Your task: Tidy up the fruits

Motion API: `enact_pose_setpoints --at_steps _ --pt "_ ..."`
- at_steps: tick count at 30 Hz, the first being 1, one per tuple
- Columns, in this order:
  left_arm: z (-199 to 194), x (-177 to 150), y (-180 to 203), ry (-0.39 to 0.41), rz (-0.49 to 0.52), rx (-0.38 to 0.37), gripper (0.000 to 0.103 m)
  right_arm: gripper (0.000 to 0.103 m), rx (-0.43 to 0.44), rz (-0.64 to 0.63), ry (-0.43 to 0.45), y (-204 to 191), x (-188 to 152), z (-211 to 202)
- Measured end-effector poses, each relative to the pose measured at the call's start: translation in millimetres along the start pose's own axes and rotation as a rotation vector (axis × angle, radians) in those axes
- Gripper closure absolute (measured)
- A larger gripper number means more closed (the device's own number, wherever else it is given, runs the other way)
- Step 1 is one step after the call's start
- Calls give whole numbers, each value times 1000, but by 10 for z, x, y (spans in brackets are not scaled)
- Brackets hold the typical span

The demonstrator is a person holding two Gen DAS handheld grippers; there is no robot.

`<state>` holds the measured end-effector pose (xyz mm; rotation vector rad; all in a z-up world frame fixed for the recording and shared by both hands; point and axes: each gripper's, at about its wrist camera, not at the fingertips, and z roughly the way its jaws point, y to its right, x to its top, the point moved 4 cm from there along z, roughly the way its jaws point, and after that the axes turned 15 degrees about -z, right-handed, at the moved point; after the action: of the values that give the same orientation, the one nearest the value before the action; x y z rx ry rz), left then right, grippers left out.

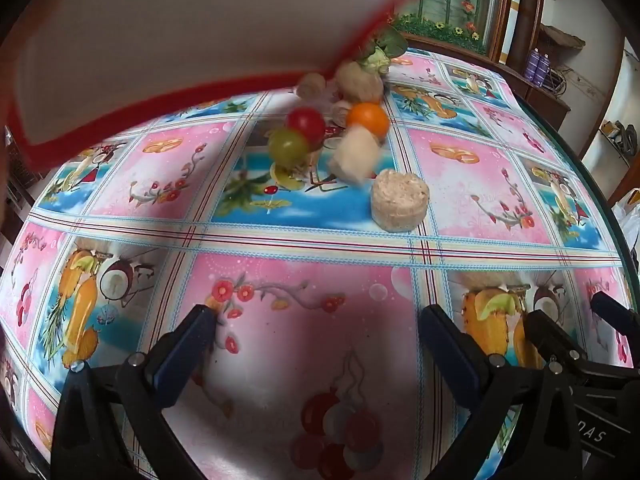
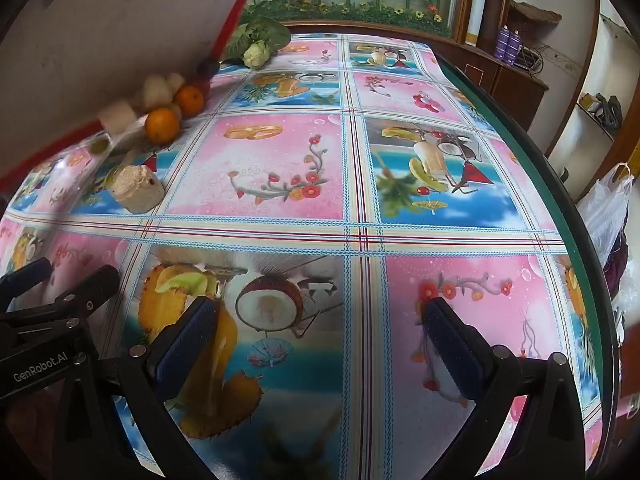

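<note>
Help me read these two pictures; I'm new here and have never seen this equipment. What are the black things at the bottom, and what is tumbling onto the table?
Each picture comes from a camera on a hand-held gripper, looking forward along its two fingers. The left gripper and the right gripper both have open jaws and hold nothing. A red-rimmed tray is tipped above the patterned tablecloth; who or what holds it is out of view. Food is spilling from it: an orange, a red tomato, a green grape and pale chunks. A round cake-like block sits on the cloth, and a leafy vegetable lies further back.
</note>
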<state>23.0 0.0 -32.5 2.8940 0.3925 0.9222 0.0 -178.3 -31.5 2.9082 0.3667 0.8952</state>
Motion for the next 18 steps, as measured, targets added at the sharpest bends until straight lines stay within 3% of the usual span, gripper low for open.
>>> enact_pose_setpoints --at_steps 1,18 --pt "-1 -1 0 -1 0 0 0 0 -7 1 31 3 8 -10" --pt "-7 -17 -21 -3 -1 -1 0 0 -16 -7 22 1 5 -3"
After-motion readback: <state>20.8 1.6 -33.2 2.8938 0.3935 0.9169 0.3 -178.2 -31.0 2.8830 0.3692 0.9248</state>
